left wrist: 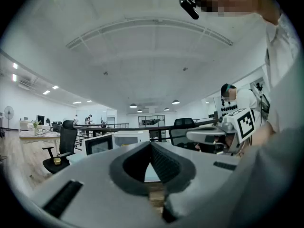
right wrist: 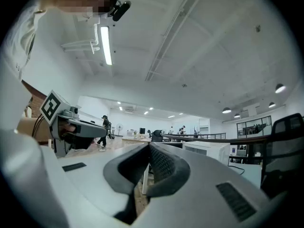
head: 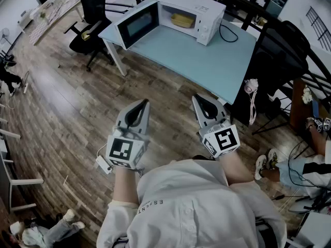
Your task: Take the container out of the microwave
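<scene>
**Container (head: 182, 20) inside the microwave (head: 204, 12), both tools clenched on nothing**

We see the yellow container sitting in the microwave's open cavity, towards the back. The microwave door (head: 137, 24) hangs swung wide to the left in the head view. The white microwave stands at the far end of a pale blue surface (head: 207, 61), whose near half is bare.

We hold the left tool (head: 140, 103) and the right tool (head: 196, 98) side by side, close to our chest and above the wooden floor (head: 67, 102). Both are well apart from the surface and the microwave. Both point level towards the surface.

In the left gripper view the jaws meet at their tips with nothing between them. The right gripper view shows the same, with its jaws pressed together and empty. Each tool's marker cube faces up towards the head camera.

A black office chair (head: 88, 32) stands on the floor just beside the left end of the surface. Our white shirt (head: 191, 205) fills the bottom of the head view.
</scene>
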`<state>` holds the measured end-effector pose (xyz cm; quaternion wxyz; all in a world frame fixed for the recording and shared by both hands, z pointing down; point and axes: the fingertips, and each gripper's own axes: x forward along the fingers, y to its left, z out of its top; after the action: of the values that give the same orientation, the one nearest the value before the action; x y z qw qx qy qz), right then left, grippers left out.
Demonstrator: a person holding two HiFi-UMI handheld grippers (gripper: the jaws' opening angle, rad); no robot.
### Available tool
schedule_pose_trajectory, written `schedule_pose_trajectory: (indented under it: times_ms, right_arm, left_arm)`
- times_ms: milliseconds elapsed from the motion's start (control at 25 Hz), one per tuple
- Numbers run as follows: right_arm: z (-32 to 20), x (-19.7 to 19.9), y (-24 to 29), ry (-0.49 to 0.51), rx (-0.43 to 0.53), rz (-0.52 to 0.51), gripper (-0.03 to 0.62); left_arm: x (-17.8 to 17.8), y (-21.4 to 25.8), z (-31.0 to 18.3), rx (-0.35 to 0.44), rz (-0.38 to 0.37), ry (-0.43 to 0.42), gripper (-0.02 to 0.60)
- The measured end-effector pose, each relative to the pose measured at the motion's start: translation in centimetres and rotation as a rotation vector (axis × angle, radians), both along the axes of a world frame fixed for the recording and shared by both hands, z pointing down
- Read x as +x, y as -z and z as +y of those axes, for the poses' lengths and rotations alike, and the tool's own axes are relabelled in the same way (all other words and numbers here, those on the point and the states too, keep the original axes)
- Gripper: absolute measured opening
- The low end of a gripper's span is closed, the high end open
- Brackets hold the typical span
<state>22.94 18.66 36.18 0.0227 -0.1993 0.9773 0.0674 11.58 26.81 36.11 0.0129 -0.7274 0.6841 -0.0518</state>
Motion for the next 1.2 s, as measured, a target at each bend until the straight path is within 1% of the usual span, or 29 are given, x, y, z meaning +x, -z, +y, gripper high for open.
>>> schedule_pose_trajectory:
  times_ms: [320, 520, 680, 800, 840, 880, 1040, 1200]
  right_arm:
    - [1.6, -0.9, 0.2, 0.025, -0.007, -0.006, 0.015]
    - [1.8, -1.4, 0.0, -0.001, -0.007, -0.021, 0.015]
    - [1.5, -2.1, -0.2, -0.02, -0.004, -0.002, 0.017]
    - [0.6, -2.9, -0.6, -0.031, -0.008, 0.052, 0.022]
    - [0.4, -3.3, -0.8, -0.021, -0.007, 0.068, 0.107]
    - [0.1, -3.8, -0.9, -0.01, -0.007, 0.079, 0.215]
    - [-1.3, -5.1, -1.8, -0.004, -0.026, 0.074, 0.218]
    - [-3.9, -6.8, -2.6, 0.011, -0.051, 0.066, 0.218]
  left_arm:
    - [-0.9, 0.0, 1.3, 0.005, -0.003, 0.003, -0.006]
    - [-1.8, -0.6, 2.0, -0.001, 0.012, 0.012, -0.006]
    - [-2.6, -0.8, 2.6, -0.001, 0.021, 0.03, -0.006]
    - [-3.4, -1.0, 2.6, -0.007, 0.022, 0.044, -0.006]
    - [-3.7, -1.0, 2.6, -0.009, 0.024, 0.048, -0.006]
    - [-4.0, -1.1, 2.5, -0.011, 0.026, 0.053, -0.006]
    - [-5.5, -1.6, 1.9, -0.026, 0.032, 0.083, -0.006]
    - [-7.2, -2.2, -0.1, -0.035, 0.023, 0.099, -0.006]
